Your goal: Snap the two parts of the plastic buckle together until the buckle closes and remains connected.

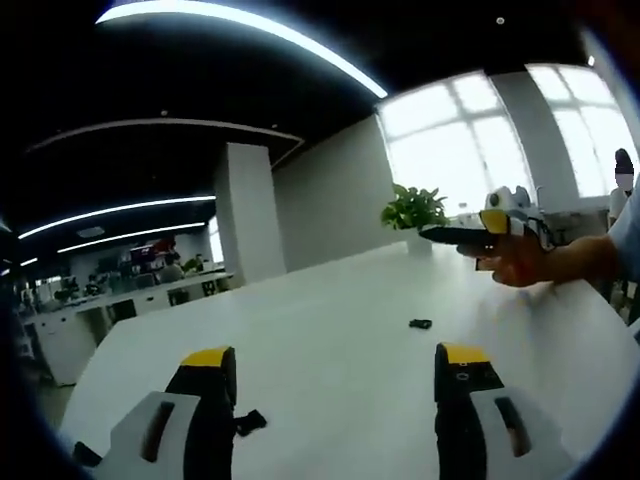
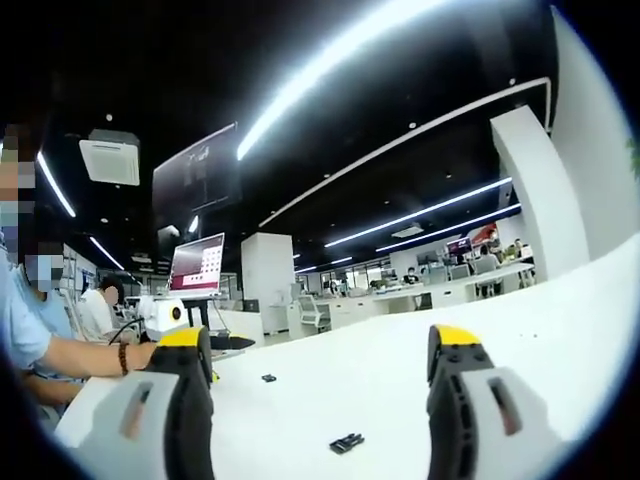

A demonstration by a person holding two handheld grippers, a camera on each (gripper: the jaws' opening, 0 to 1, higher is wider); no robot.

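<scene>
Buckle parts lie apart on the white table (image 1: 330,330): one piece (image 1: 250,421) just beside your left gripper's (image 1: 335,362) left jaw, another (image 1: 420,324) further out mid-table. In the right gripper view a piece (image 2: 346,442) sits low between the jaws and a small dark bit (image 2: 268,378) farther off. Both grippers' jaws stand wide, holding nothing. Your right gripper (image 2: 325,345) hovers high, likely lining up. Nothing is joined yet, so grab one piece each.

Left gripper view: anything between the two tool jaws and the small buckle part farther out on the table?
Nothing: bare white table lies between the left tool and the buckle part.
</scene>
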